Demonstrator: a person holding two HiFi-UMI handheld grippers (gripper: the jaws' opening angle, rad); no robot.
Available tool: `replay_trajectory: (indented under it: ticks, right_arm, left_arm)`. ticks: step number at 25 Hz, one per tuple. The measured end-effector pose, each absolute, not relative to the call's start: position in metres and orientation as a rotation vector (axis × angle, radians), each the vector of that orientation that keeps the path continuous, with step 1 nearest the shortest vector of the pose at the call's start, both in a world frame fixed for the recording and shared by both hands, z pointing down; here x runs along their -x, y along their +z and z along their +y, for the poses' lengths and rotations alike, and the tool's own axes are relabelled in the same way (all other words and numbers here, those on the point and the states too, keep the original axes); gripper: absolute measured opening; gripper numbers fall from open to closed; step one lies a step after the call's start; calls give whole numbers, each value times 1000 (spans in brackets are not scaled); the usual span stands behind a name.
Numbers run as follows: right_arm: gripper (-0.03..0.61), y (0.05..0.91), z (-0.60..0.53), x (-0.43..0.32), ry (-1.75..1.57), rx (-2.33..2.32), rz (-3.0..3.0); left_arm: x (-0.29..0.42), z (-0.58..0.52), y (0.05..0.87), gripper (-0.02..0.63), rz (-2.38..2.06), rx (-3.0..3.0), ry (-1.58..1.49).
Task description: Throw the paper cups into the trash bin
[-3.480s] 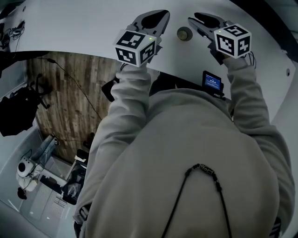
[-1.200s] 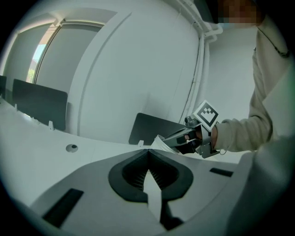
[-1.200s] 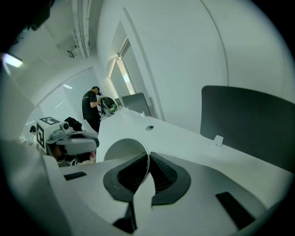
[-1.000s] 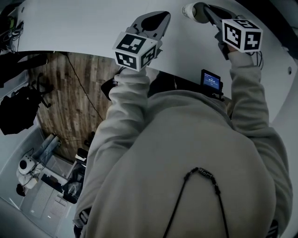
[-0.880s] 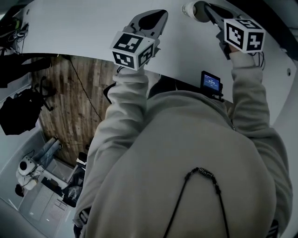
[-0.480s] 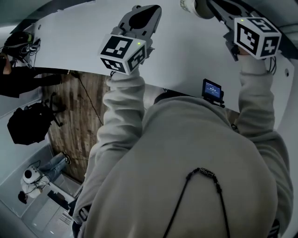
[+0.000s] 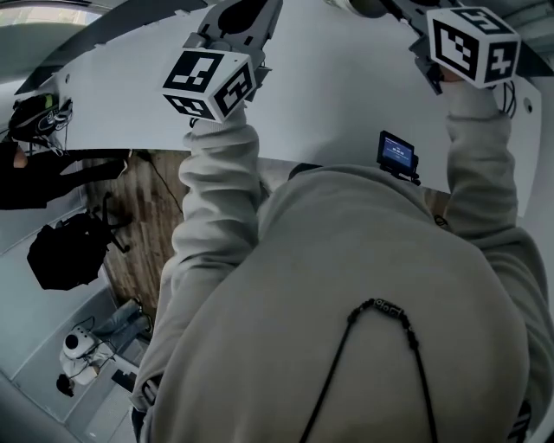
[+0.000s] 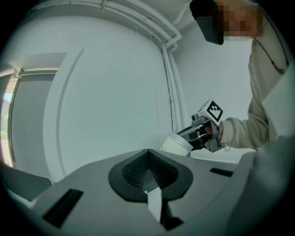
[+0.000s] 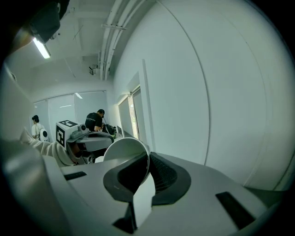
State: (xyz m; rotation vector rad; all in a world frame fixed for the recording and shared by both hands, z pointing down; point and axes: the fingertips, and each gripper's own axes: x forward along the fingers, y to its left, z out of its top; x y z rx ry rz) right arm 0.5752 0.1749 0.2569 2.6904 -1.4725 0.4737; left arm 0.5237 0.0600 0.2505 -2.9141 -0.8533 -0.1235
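Note:
A white paper cup (image 9: 123, 151) hangs in the air, its rim pinched by my right gripper (image 9: 146, 162). From the left gripper view the same cup (image 8: 176, 144) sticks out leftward from the right gripper (image 8: 190, 137), well above the table. My left gripper (image 8: 148, 153) is shut with nothing between its pads. In the head view both are raised over the white table (image 7: 346, 95); the left gripper's marker cube (image 7: 208, 82) and the right one's cube (image 7: 472, 43) show, and only an edge of the cup (image 7: 357, 5) is visible at the top. No trash bin is in sight.
A small black device with a blue screen (image 7: 396, 154) sits at the table's near edge. Wooden floor (image 7: 143, 216) and a black chair (image 7: 65, 251) lie to the left. People (image 9: 97, 120) work at a far desk. A white wall with pipes (image 8: 168, 69) stands ahead.
Both grippers have risen toward the top of the head view. The right one has carried the cup up off the table. The left gripper has rolled somewhat.

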Motion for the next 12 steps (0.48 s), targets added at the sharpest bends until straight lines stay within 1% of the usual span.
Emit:
replay_trajectory:
  ticks: [6, 12]
  right_arm:
    - [41, 276, 171, -585, 534, -2674, -1499]
    - [40, 280, 170, -582, 543, -2665, -1521]
  left_arm:
    - [-539, 57, 266, -3, -841, 2936, -174]
    - [-534, 56, 267, -3, -818, 2954, -184]
